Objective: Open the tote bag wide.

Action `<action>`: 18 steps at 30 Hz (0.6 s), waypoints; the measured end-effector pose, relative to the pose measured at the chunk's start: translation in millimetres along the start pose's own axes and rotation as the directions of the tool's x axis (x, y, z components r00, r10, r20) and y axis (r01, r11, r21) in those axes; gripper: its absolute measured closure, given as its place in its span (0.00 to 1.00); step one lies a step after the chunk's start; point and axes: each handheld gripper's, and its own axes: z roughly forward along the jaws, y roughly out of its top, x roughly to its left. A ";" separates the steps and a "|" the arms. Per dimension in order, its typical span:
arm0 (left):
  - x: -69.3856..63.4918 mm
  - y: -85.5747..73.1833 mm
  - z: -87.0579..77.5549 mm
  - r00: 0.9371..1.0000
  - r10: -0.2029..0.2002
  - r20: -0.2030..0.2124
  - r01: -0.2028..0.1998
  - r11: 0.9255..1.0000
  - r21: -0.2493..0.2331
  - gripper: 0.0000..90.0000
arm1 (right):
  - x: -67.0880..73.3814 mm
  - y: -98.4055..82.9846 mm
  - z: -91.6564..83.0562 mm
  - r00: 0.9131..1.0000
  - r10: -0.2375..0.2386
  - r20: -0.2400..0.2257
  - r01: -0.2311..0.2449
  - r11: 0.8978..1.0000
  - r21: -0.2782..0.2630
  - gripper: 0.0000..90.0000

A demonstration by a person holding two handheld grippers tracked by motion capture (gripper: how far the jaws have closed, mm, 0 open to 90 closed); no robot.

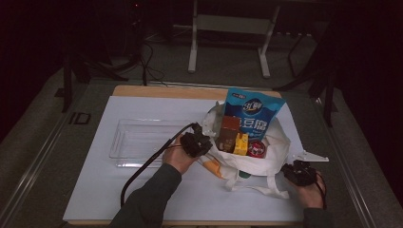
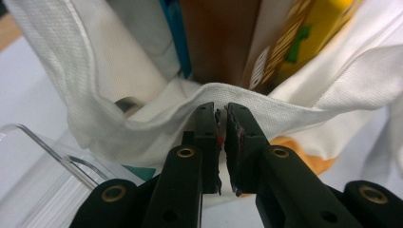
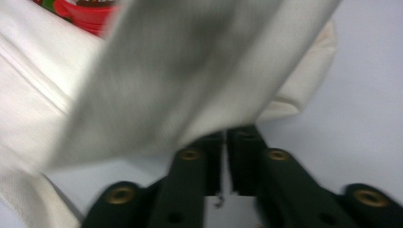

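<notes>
A white cloth tote bag (image 1: 266, 159) stands on the white sheet that covers the desk (image 1: 142, 190), to the right of the middle and nearer to the front edge than to the far one. It is full: a blue snack pouch (image 1: 252, 111) rises out of its far side, in front of it there are a brown box (image 1: 228, 133) and a yellow box (image 1: 241, 144), and a red round tub (image 1: 255, 149) lies at the right of these. The left hand-held gripper (image 1: 203, 142) is at the left side of the bag, just at the rim of its opening. In the left gripper view its two black jaws are nearly together with only a thin slit between them, and the tips touch the folded hem of the bag (image 2: 157, 102); the jaws look clenched on this hem, with the brown box directly behind it. The right hand-held gripper (image 1: 292, 172) is near the front right corner of the sheet, just beside the bottom right part of the bag, where the strap (image 1: 259, 190) lies flat on the sheet. In the right gripper view its jaws are also close together, and a blurred band of the white cloth (image 3: 190, 80) passes across and over their tips; I cannot tell if they pinch it. A clear plastic tray (image 1: 138, 137) lies on the sheet to the left of the bag, just behind the left hand (image 1: 178, 156).
</notes>
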 end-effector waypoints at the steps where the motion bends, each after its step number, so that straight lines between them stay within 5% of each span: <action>1: 0.4 -0.9 2.5 1.000 -0.005 -0.002 0.005 1.000 0.005 0.93 | -0.1 0.7 -2.7 1.000 0.002 0.010 -0.002 1.000 0.003 0.85; 8: 3.0 -0.9 3.3 1.000 -0.003 0.010 0.003 1.000 0.007 0.92 | -8.0 3.1 -28.5 0.999 0.022 0.030 -0.021 0.999 -0.045 0.68; 18: 7.8 -0.1 -40.3 0.999 0.025 0.047 -0.020 0.994 -0.104 0.83 | -9.0 21.5 -67.0 0.999 0.038 -0.015 -0.040 0.981 -0.191 0.62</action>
